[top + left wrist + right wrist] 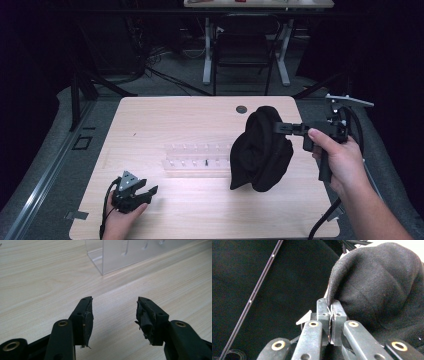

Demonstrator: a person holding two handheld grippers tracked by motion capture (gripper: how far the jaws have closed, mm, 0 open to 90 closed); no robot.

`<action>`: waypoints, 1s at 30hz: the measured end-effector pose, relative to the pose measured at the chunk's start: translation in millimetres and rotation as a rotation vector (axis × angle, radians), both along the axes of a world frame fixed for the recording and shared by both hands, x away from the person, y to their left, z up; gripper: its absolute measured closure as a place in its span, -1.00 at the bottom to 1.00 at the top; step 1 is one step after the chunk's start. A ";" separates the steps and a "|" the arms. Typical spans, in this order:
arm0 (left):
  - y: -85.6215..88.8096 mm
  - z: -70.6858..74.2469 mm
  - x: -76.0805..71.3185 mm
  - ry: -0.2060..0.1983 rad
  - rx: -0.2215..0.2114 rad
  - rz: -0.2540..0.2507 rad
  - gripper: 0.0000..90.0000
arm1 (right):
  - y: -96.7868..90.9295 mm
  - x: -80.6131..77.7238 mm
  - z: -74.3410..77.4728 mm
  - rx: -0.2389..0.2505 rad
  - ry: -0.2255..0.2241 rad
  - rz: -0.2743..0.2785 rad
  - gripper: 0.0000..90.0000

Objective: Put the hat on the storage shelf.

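The bench (165, 125) is pale wood with rounded corners and takes up the middle of the high view. A small dark round hole (241, 109) sits near its far edge, right of centre. A clear rack (195, 159) lies flat across the middle; its edges are faint against the wood, and one small dark peg in it is too small to identify. In the left gripper view the rack's corner (105, 257) stands at the top of the frame, cut off by the upper edge.

The room around is dark. Grey floor (170, 75) shows beyond the bench, with a black chair (245, 50) and white desk legs (207, 55) at top centre, and loose cables at upper left. The desk top is cropped by the frame's upper edge, so what lies on it is unclear.

The black cloth (260, 150) hangs bunched at centre right, lifted above the bench. The right gripper (282, 128) has its fingers clenched on a fold near the cloth's top; in the right gripper view the fingers (337, 312) pinch the fabric edge (377, 285). The cloth hides the bench behind it.

At lower left, the left gripper (147, 192) rests low on the bench, fingers released with nothing between them (86, 317). The hand holding it is cut off by the bottom edge.
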State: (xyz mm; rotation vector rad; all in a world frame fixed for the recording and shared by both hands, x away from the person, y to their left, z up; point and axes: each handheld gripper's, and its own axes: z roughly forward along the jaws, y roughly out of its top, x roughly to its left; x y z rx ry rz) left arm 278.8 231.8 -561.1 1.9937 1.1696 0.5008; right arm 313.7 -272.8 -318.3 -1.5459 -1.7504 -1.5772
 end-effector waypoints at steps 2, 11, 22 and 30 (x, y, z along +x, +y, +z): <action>0.0 -0.1 0.0 0.001 -0.002 -0.001 0.05 | 1.0 1.0 0.8 -0.001 -0.002 -0.001 0.95; 0.4 -0.4 0.6 0.005 -0.004 0.000 0.04 | 12.4 13.2 5.5 0.002 -0.017 -0.013 0.95; 1.0 -0.2 1.0 0.002 -0.005 0.001 0.03 | 24.2 26.2 6.9 -0.001 -0.020 -0.023 0.95; -0.4 -0.6 1.6 0.008 -0.007 -0.004 0.03 | 36.2 38.9 8.5 -0.004 -0.030 -0.031 0.95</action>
